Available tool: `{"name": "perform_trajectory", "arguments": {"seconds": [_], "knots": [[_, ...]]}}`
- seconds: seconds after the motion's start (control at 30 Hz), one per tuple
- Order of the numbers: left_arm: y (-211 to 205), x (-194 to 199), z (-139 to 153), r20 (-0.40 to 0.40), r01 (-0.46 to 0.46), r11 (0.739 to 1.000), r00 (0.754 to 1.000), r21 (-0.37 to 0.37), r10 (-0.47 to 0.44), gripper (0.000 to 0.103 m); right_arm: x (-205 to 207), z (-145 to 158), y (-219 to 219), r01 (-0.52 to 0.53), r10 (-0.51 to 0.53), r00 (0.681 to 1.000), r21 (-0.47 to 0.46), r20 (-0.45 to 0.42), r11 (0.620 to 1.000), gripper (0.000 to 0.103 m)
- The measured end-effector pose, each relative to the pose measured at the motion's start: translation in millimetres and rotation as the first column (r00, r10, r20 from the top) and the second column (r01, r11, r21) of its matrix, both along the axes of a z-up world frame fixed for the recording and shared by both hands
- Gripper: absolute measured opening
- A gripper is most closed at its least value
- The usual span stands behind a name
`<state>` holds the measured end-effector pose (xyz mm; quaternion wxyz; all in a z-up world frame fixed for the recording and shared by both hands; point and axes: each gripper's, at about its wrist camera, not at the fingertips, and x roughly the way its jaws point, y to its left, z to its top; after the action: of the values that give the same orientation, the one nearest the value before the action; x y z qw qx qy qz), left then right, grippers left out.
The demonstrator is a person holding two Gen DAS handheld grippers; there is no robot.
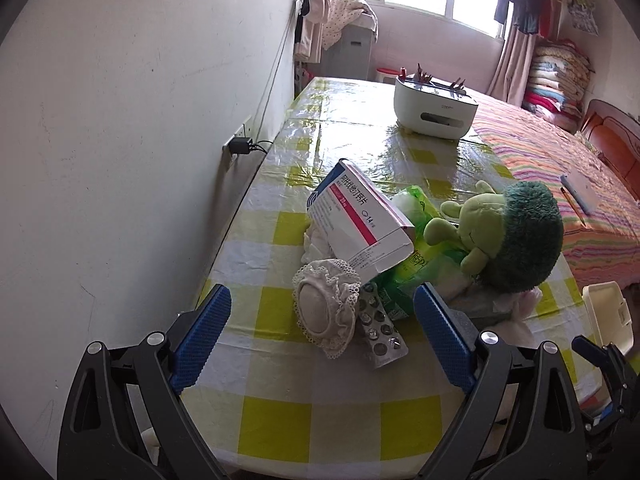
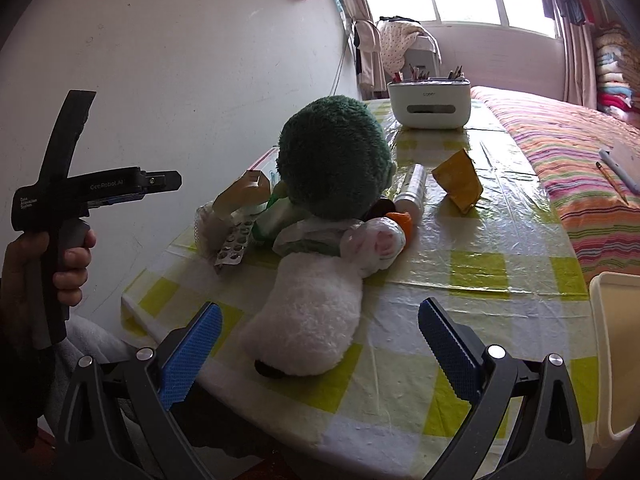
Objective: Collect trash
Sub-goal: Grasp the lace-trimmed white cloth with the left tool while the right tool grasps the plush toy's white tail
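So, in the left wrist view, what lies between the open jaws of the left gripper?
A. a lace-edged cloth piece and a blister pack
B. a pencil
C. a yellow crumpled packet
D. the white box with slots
A: the lace-edged cloth piece and the silver blister pack lie on the checked tablecloth between the left gripper jaws, which touch neither.

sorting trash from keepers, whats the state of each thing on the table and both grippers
left gripper: open, empty
right gripper: open, empty
medicine box: end flap open, tilted on the pile
blister pack: flat, pockets look used
yellow wrapper: crumpled
plush toy: lying on its side
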<state>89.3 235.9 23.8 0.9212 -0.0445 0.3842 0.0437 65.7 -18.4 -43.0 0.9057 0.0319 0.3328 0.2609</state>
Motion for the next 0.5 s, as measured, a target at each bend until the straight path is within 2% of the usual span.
{"name": "perform_trajectory", "arguments": {"seconds": [0.17,0.33,0.4,0.43,0.5], "knots": [[2.7,10.4,-12.1,-0.052,-0.003,0.999,0.999,0.038,0.005,0.091,27.8,-17.5,15.2,-0.008,0.005,0.994,-0.03,-0.106,1.0,0.096],[-9.9,21.0,-29.5,-0.107,0.021,0.991,0.994,0.131,-0.007,0.091,40.0,-29.4,30.1,-0.011,0.0,0.994,-0.111,-0.105,0.994,0.095],[-9.8,27.9,-36.4,-0.125,0.022,0.989,0.992,0.146,-0.004,0.091,41.1,-33.7,32.5,-0.038,0.025,0.993,-0.119,-0.112,0.992,0.082],[-9.2,31.0,-39.5,-0.137,0.021,0.989,0.991,0.146,-0.001,0.091,41.9,-36.2,32.1,-0.05,0.036,0.992,-0.111,-0.124,0.993,0.063],[-8.0,37.4,-45.4,-0.157,0.017,0.989,0.988,0.144,0.006,0.091,38.5,-36.0,28.2,-0.048,0.038,0.993,-0.094,-0.114,0.994,0.059]]}}
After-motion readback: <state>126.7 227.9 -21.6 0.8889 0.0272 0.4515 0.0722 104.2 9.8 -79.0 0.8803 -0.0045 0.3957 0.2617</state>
